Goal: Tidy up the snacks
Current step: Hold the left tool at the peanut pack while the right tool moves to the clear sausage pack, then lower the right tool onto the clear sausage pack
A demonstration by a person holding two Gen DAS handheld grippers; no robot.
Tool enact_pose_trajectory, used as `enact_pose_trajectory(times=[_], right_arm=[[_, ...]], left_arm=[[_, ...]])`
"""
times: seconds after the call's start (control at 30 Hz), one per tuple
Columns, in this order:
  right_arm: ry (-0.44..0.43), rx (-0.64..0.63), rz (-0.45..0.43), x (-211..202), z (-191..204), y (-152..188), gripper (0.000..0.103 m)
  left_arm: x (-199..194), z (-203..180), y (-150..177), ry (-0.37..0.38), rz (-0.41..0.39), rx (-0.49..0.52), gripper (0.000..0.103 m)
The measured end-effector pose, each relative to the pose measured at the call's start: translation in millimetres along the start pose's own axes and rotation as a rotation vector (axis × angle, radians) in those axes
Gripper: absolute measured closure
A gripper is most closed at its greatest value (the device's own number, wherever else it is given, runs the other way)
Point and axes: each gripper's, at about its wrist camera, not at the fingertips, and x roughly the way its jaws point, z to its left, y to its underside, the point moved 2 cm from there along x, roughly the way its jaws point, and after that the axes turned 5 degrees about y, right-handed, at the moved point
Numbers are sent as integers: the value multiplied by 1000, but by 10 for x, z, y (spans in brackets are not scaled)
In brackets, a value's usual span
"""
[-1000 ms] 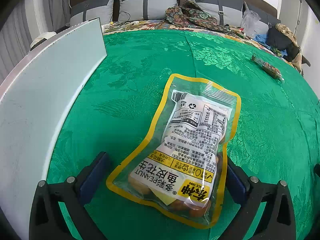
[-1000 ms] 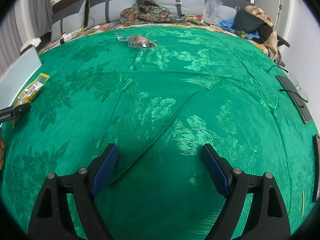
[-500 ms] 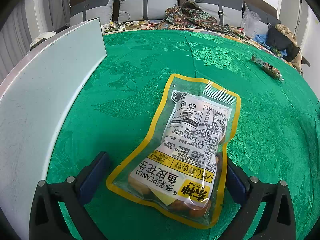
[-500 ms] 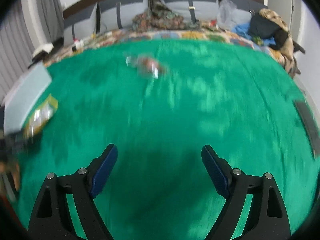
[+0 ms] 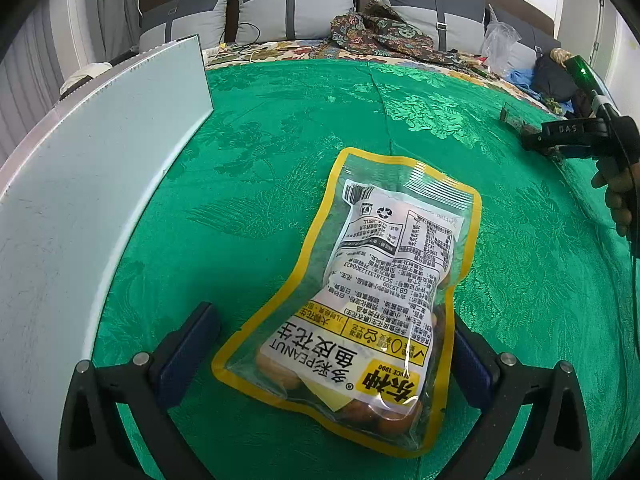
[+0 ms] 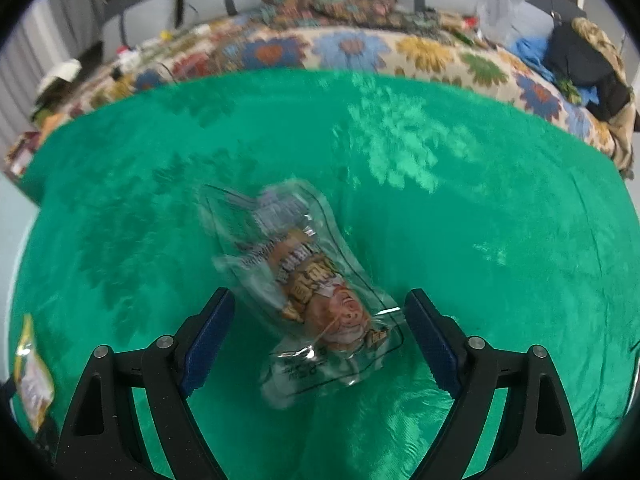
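A yellow-edged peanut bag (image 5: 372,280) lies flat on the green cloth (image 5: 280,140), label up. My left gripper (image 5: 332,318) stands open around the bag's near end, one finger on each side, not pressing it. The bag also shows at the left edge of the right wrist view as the peanut bag (image 6: 32,376). A clear snack pack (image 6: 316,292) with a brown printed label lies on the cloth, blurred. My right gripper (image 6: 320,296) hangs open over its near half, the pack between the fingers. In the left wrist view the right gripper (image 5: 568,136) appears far right, held by a hand (image 5: 616,196).
A tall white panel (image 5: 100,180) stands along the left side of the cloth. Beyond the cloth's far edge is a floral bedspread (image 6: 360,48) with grey pillows (image 5: 296,4), patterned clothes (image 5: 384,28), a plastic bag and dark bags at the back right.
The right gripper has swept across the cloth and now stands over the clear snack pack, which was far off before. It now shows in the left wrist view. The left gripper and peanut bag are unmoved.
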Motion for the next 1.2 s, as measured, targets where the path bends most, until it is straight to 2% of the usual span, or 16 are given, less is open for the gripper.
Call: enact_pose_trajectory(times=[0.07, 0.1, 0.3, 0.37, 0.5, 0.6, 0.67, 0.73, 0.83, 0.93, 1.0, 1.03, 1.13, 1.2], right_arm=[[27, -12, -19, -23, 35, 14, 24], [24, -10, -35, -63, 36, 19, 41], [-34, -8, -13, -178, 58, 130, 45], [-68, 14, -20, -293, 65, 235, 50], [-157, -7, 10, -445, 200, 560, 50], [-171, -45, 12, -609, 319, 887, 50], [-230, -8, 28, -732, 354, 1121, 50], [-328, 65, 50, -836, 364, 1351, 50], [-533, 230, 100, -924, 313, 1734, 50], [-637, 346, 118, -925, 206, 1994, 46], [-627, 375, 70, -980, 95, 2083, 41], [-592, 380, 40, -1016, 32, 2117, 41], [-467, 405, -64, -1128, -227, 2185, 32], [-390, 432, -104, -1134, -402, 2226, 34]], left_arm=[[-6, 9, -1, 0, 0, 0, 0], [-5, 3, 0, 0, 0, 0, 0], [-5, 8, 2, 0, 0, 0, 0], [-9, 12, 1, 0, 0, 0, 0], [-9, 12, 1, 0, 0, 1, 0], [-9, 12, 1, 0, 0, 1, 0], [-9, 12, 1, 0, 0, 1, 0], [-9, 12, 1, 0, 0, 1, 0], [-10, 13, 1, 0, 0, 1, 0], [-10, 12, 1, 0, 0, 1, 0], [-10, 12, 1, 0, 0, 1, 0], [-9, 11, 1, 0, 0, 1, 0], [-10, 13, 0, 0, 1, 1, 0], [-7, 9, 2, 0, 0, 1, 0]])
